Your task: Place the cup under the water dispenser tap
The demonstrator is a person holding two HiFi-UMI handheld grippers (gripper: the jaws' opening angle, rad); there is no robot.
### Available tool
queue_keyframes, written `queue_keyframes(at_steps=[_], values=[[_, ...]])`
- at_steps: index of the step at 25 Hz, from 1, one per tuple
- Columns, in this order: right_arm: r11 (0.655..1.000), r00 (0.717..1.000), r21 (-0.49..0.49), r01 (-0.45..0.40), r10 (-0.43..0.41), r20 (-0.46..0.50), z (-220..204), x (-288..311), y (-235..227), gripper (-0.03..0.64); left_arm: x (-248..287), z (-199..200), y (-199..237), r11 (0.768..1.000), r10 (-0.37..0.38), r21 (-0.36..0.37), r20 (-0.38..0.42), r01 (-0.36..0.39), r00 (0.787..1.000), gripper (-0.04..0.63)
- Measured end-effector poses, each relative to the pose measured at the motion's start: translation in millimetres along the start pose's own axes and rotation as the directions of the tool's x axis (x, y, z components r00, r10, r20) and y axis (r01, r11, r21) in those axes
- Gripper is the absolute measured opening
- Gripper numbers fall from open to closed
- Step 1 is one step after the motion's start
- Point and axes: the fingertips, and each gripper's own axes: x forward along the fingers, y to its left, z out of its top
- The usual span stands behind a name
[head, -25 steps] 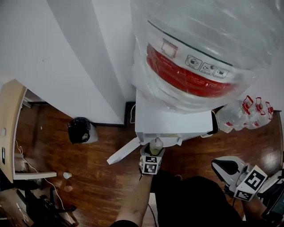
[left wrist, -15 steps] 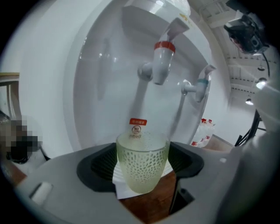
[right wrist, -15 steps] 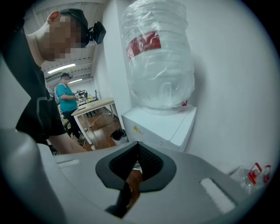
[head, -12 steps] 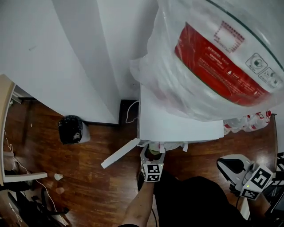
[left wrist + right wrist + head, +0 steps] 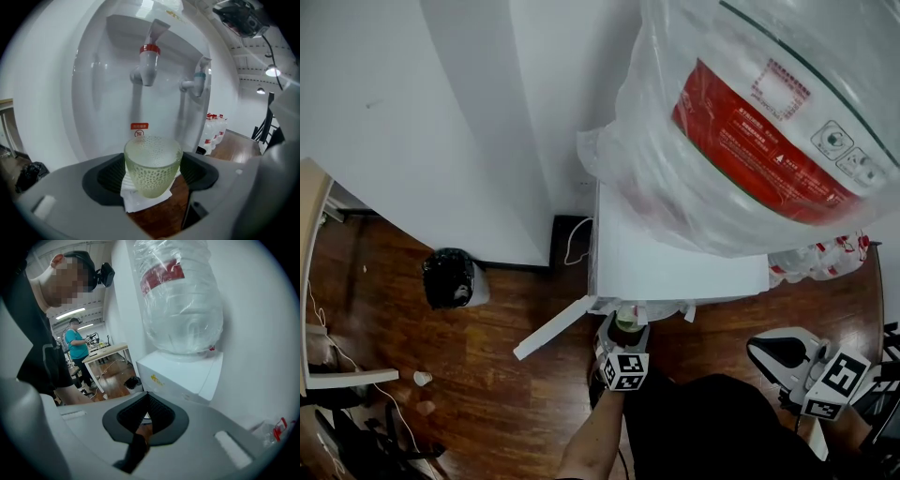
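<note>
- In the head view, the left gripper (image 5: pixel 624 330) was reaching toward the front of the white water dispenser (image 5: pixel 675 267), with the cup (image 5: pixel 627 317) at its tip, right against the dispenser's front edge. The plastic-wrapped water bottle (image 5: pixel 750 141) rose above and beyond it. The right gripper (image 5: pixel 759 349) hung well off to the right of the left one, short of the dispenser and away from the cup.
- In the left gripper view, the jaws stood wide apart, with their dark pads pressed on either side of the frosted, dotted greenish cup. The cup was upright and looked empty. The red-collared tap (image 5: pixel 147 65) was straight above and beyond the jaws, roughly in line with the cup but well clear of its rim. The blue-collared tap (image 5: pixel 199 82) was up and to the right.
- In the right gripper view, the jaws were closed together with nothing between them. The dispenser and bottle stood ahead of them, slightly to the right.
</note>
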Motion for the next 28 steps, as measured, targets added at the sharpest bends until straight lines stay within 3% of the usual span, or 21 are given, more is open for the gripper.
queue_keyframes(at_steps=[4, 9, 15, 16, 20, 25, 28], values=[[1.0, 1.0, 0.01, 0.002, -0.002, 0.003, -2, -4, 1, 0.002, 7, 4, 16, 0.999, 0.045, 0.014, 0.013, -0.045, 0.999, 0.36], [1.0, 1.0, 0.0, -0.024, 0.024, -0.002, -1, -6, 10, 0.002, 8, 3, 20, 0.996, 0.079, -0.038, 0.033, -0.077, 0.996, 0.364], [0.999, 0.999, -0.014, -0.03, 0.03, 0.01, 12, -19, 16, 0.002, 3, 5, 8, 0.997, 0.013, -0.07, 0.003, -0.013, 1.0, 0.41], [0.999, 0.999, -0.022, -0.03, 0.03, 0.014, 15, -22, 17, 0.002, 1, 4, 6, 0.997, 0.006, -0.077, -0.003, -0.006, 1.0, 0.459], [0.998, 0.999, -0.058, -0.02, 0.022, 0.041, 29, -36, 24, 0.002, -13, 2, 1, 0.995, 0.026, -0.097, -0.027, -0.028, 0.999, 0.468], [0.998, 0.995, -0.041, -0.04, 0.044, 0.086, 47, -51, 38, 0.002, -71, 58, -3, 0.992, 0.115, -0.063, 0.083, -0.11, 0.99, 0.463], [0.998, 0.99, -0.027, -0.063, 0.065, 0.121, 59, -64, 45, 0.002, -117, 112, -15, 0.989, 0.136, -0.08, 0.187, -0.123, 0.973, 0.391]])
